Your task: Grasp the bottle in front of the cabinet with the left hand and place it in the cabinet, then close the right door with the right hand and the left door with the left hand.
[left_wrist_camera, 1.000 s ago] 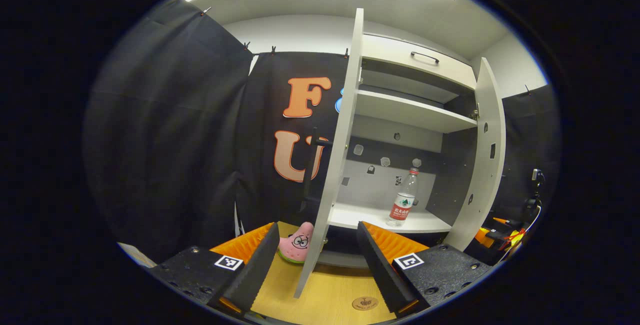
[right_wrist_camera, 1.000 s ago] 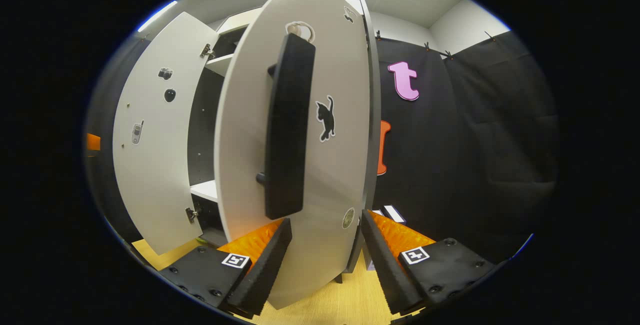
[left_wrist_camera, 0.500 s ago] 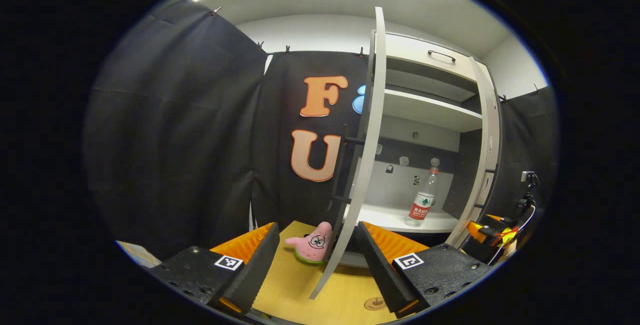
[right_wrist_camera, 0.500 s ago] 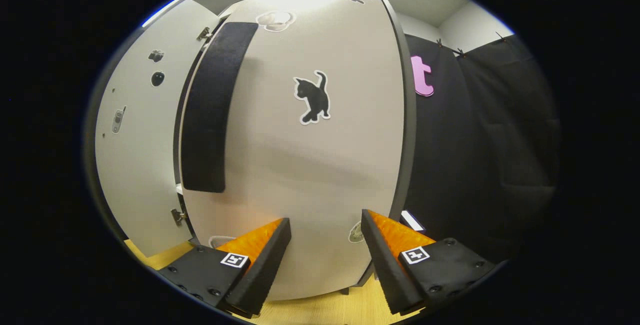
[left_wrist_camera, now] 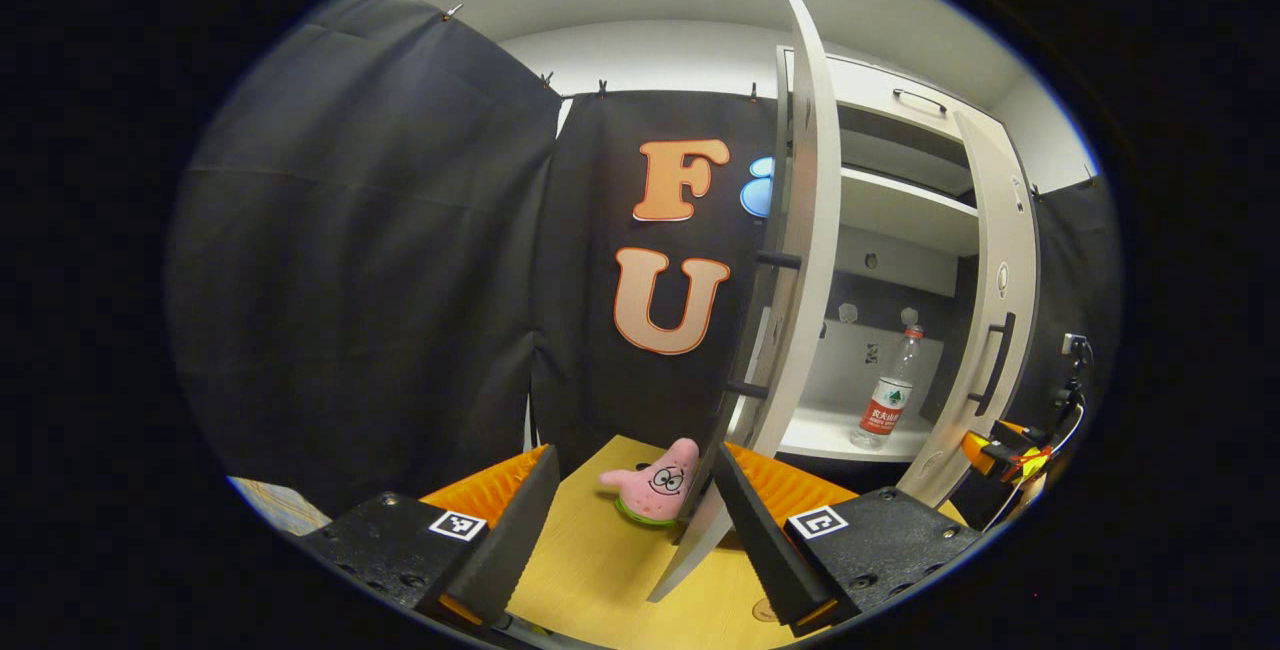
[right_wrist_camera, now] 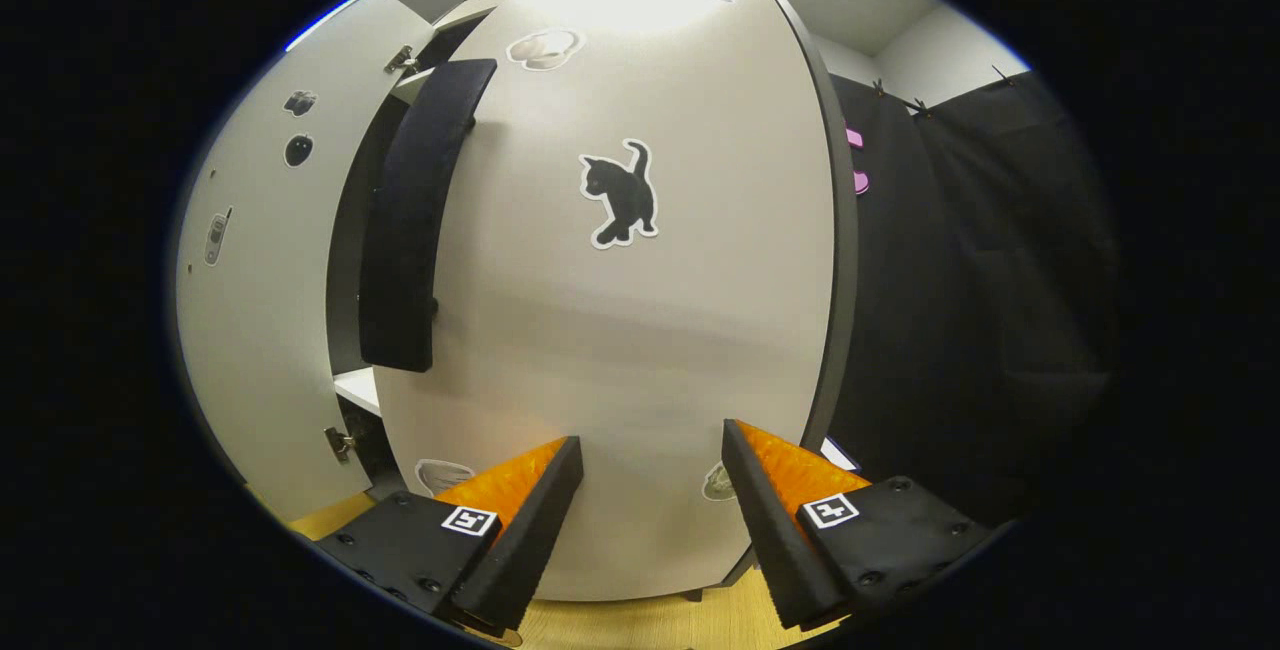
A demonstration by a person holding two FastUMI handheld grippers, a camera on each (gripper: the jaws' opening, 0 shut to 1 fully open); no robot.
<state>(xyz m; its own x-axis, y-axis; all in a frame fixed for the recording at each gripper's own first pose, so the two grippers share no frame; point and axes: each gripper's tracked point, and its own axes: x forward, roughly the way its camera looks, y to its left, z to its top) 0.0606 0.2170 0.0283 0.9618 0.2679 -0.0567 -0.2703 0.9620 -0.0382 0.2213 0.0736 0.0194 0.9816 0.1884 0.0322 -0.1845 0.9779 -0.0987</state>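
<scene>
Black cloth hangs behind the white cabinet, where the clear bottle with red cap and red label stands upright on the lower shelf, well beyond the spread, empty left gripper, while the right gripper, also spread, faces the right door.

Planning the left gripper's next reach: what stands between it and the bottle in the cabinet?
In the left gripper view, the open left door stands edge-on between the left gripper and the bottle on the shelf.
</scene>
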